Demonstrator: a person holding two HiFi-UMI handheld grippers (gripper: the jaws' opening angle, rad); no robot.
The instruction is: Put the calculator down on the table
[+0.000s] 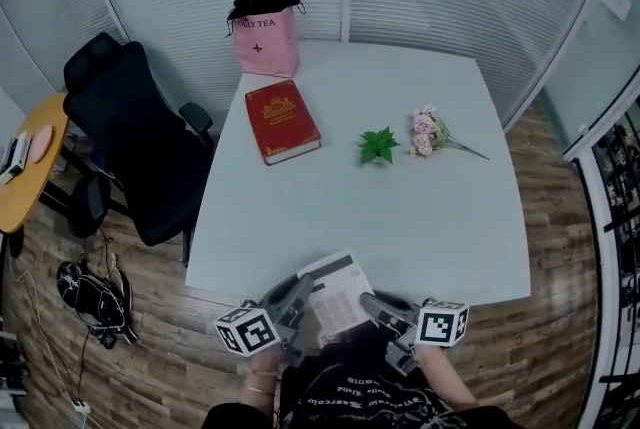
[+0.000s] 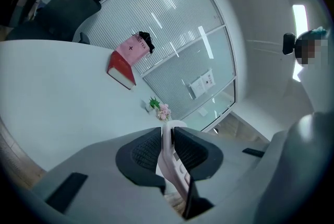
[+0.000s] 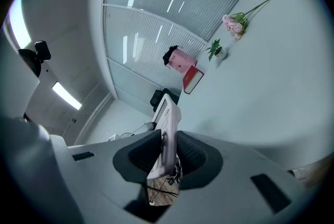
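Observation:
A white calculator (image 1: 338,295) with a dark display strip hangs over the near edge of the pale table (image 1: 420,217), held flat between both grippers. My left gripper (image 1: 296,301) is shut on its left edge, and the calculator (image 2: 170,152) shows edge-on between the black pads. On the other side, my right gripper (image 1: 378,306) is shut on the right edge; there the calculator (image 3: 167,134) stands as a thin slab between the pads. Both marker cubes sit low in the head view.
On the table lie a red book (image 1: 282,120), a pink bag (image 1: 266,37) at the far edge, a green leaf sprig (image 1: 378,145) and pink flowers (image 1: 428,131). A black office chair (image 1: 140,142) stands left of the table. Glass partition walls close the back.

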